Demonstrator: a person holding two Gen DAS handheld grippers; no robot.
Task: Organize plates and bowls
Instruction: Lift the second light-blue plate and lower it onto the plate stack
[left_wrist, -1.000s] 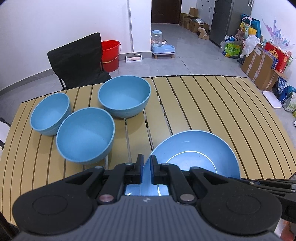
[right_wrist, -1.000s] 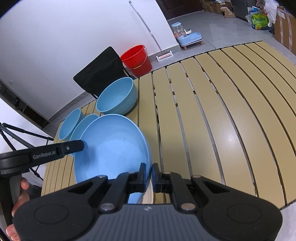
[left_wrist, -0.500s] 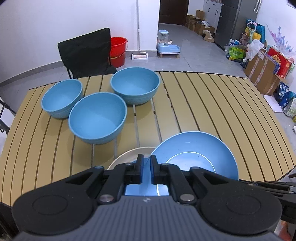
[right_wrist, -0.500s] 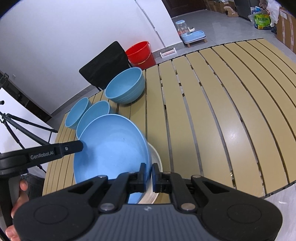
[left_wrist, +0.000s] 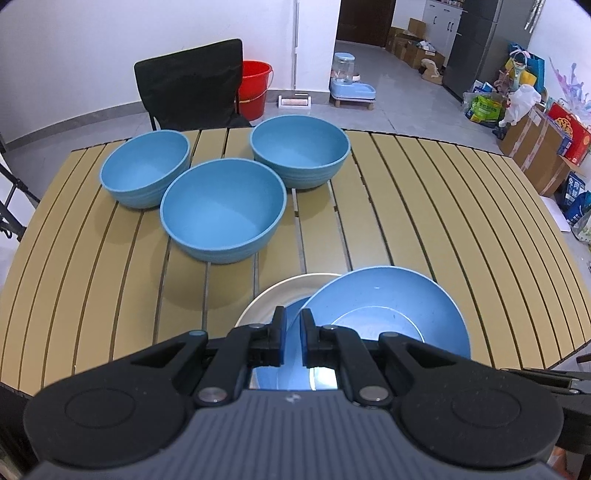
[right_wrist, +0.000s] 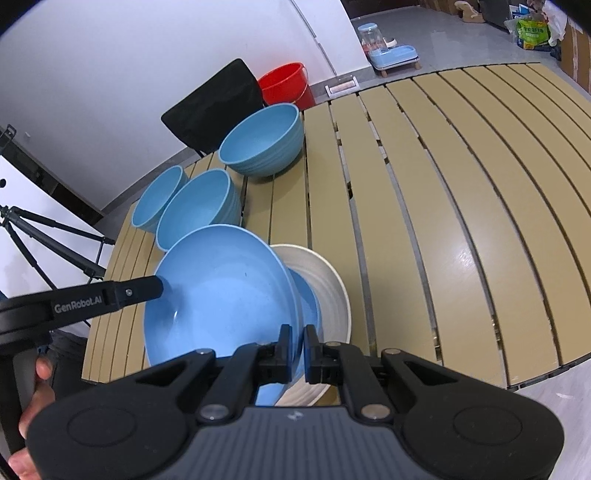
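Pinching the blue plate's (right_wrist: 221, 295) rim with both closed grippers (left_wrist: 291, 334) (right_wrist: 295, 349), I risk uneven lowering clipping the cream plate (right_wrist: 328, 291).

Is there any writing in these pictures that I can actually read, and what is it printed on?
"GenRobot.AI": white letters on the black arm of the left hand-held gripper, seen from the right wrist camera.

The printed red carton, green bag and blue packages on the floor beyond the tan slatted table: too small and blurred to read.

A small mark on each gripper's grey body: not legible as text.
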